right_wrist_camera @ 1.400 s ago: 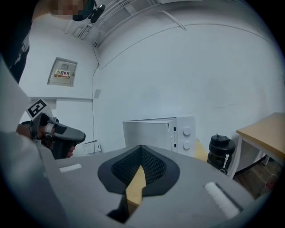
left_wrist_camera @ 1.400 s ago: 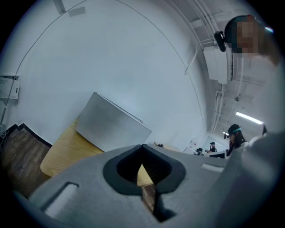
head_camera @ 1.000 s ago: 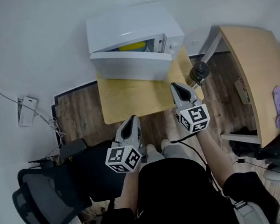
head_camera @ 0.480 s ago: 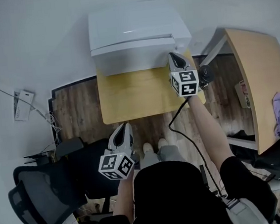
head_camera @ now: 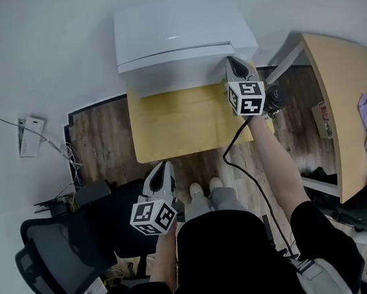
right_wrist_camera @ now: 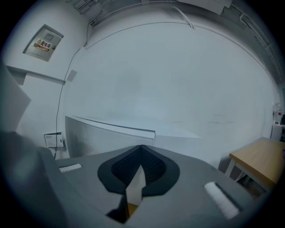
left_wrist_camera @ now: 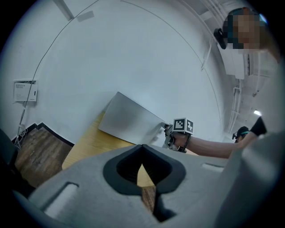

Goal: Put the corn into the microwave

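Your left gripper [head_camera: 165, 168] sits close in front of you, well short of the microwave [head_camera: 178, 36]. Its elbow is bent and its nose tilts a little downward toward the microwave. Its jaws are pressed together with nothing between them. The cube [head_camera: 155, 216] on it carries black-and-white square markers, with no words.

Your right arm [head_camera: 273, 160] is stretched out straight ahead with the forearm bare. Your right gripper [head_camera: 237, 64] is up at the right edge of the microwave's door, though I cannot tell whether it touches. Its jaws are also together and empty.

The microwave stands at the far end of the yellow table [head_camera: 181, 124], and its white door is closed. The corn shows in no view.

On the wall up and left of the microwave hangs a framed notice [right_wrist_camera: 43, 42]. It has a red-and-yellow strip of print too small to read.
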{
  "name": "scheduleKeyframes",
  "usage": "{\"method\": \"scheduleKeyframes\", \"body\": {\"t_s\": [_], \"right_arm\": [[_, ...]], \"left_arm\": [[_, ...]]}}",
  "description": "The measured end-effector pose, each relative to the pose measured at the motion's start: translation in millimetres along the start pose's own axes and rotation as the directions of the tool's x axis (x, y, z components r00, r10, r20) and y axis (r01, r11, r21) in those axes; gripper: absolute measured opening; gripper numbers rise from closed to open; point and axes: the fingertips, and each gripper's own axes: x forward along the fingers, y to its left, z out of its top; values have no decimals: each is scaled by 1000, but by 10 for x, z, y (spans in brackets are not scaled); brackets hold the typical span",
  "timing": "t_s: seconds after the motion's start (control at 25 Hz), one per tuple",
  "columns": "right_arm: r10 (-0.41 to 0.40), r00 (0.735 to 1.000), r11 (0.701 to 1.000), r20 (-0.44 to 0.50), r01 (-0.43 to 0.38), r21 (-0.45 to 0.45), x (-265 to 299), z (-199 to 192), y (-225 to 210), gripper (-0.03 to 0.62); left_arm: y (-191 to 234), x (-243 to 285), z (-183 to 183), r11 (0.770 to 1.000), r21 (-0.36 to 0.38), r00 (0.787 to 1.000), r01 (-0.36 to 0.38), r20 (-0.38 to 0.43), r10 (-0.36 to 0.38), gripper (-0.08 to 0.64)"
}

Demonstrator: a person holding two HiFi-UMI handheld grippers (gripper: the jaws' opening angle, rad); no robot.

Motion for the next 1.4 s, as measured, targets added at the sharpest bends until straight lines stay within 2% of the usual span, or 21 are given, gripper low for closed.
{"method": "scheduleKeyframes", "body": {"t_s": [0.28,0.48,0.84,1.04,1.24,1.4], "right_arm": [[-25,999,1000,-35,25,12,162,38,-46,9],[-16,1000,1000,-10,16,15,171,32,-45,8],[-3,999,1000,-41,3,-2,120,50,-27,6],[29,999,999,37,-30,22,-337,171,12,6],[49,993,995,105,-59,87,-1126,110,73,6],[71,987,991,145,-86,100,-1742,54,233,6]], "left_arm": [[-36,90,34,1000,9,1000,7,2,-7,2],[55,101,62,1000,0,1000,-5,5,5,2],[-65,89,89,1000,21,1000,23,5,-23,2],[-161,105,70,998,35,999,51,1,-51,2],[-339,175,75,993,58,994,106,0,-107,2],[-554,258,120,983,88,987,158,9,-159,2]]}}
